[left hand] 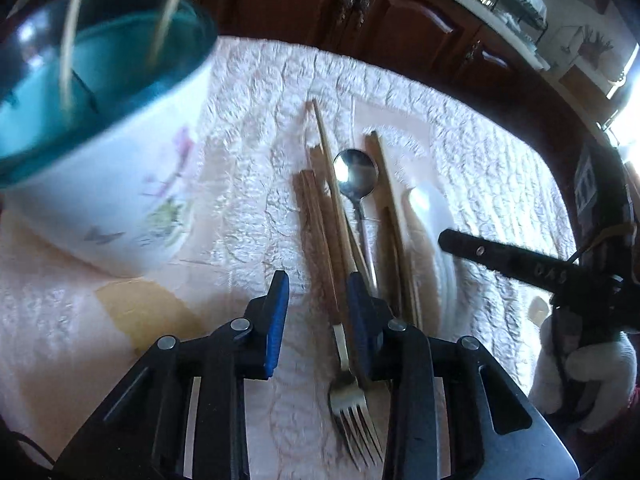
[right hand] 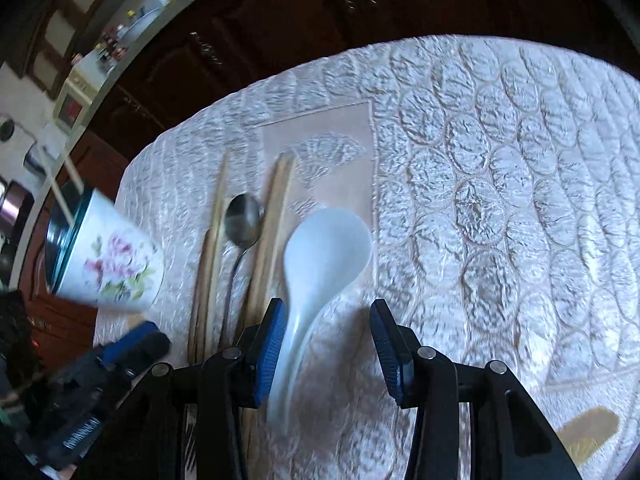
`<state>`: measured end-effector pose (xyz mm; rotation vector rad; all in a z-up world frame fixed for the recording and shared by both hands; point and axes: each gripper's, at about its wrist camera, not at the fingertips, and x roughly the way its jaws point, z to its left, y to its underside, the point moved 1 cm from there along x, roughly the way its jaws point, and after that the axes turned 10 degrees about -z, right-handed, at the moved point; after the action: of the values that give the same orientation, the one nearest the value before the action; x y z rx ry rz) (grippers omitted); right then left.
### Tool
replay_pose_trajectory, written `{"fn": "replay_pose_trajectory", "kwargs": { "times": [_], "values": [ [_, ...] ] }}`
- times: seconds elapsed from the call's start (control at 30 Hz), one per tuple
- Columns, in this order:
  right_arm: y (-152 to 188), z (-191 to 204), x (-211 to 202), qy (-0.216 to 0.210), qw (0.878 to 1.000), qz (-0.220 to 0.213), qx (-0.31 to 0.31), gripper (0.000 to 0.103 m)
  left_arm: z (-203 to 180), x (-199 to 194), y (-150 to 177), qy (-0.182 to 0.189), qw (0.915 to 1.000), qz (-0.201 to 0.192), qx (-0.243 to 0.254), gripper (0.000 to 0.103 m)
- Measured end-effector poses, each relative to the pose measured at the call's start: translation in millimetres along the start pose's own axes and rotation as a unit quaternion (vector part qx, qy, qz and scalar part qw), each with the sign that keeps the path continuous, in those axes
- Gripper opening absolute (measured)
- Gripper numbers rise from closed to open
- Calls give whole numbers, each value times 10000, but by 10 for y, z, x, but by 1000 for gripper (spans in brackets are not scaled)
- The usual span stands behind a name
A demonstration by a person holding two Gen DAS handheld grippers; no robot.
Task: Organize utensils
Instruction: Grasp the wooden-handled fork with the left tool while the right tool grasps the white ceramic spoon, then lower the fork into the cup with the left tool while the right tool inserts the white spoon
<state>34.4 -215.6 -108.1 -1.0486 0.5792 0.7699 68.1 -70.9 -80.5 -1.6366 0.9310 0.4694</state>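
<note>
Between the half-open, empty right tongs point(right hand: 328, 344), the white spoon point(right hand: 320, 272) lies lengthwise, handle nearest; left tongs point(left hand: 318, 320) half-open, empty

One flowered cup point(right hand: 116, 268) holding two chopsticks point(left hand: 72, 36), one metal spoon point(right hand: 242, 222), one white ladle spoon point(right hand: 324, 256), one fork point(left hand: 352, 400), several loose wooden chopsticks point(left hand: 320, 208), number unclear.

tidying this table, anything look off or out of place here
Nothing is spilled or broken. The utensils lie loose in a rough row on the tablecloth: chopsticks, metal spoon, fork and white spoon. The floral cup already holds two chopsticks; its tilt may be lens distortion.
</note>
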Motion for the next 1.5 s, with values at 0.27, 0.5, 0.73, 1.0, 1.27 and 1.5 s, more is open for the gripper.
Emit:
{"fn": "replay_pose_trajectory", "kwargs": {
  "times": [0.27,0.5,0.73,1.0,1.27,1.5],
  "values": [
    [-255,-197,141,-189,9991,-62,375,22,37,250,-46,122,9995,223,-213,15],
    [-220,-243,-30,-353,9991,-74,245,5,79,207,-21,224,9991,282,-242,8],
    [187,-267,-364,-827,9958,373,124,3,250,-170,254,99,9986,490,-188,7],
    [705,-284,-546,-1089,9902,870,28,18,235,-404,487,43,9979,623,145,9],
    [534,-225,-408,-1225,9883,898,-124,34,150,-136,217,-213,9975,533,414,26],
    [526,-52,-410,-1005,9879,887,-784,7,154,15,121,-162,9967,561,564,9]
  ]
}}
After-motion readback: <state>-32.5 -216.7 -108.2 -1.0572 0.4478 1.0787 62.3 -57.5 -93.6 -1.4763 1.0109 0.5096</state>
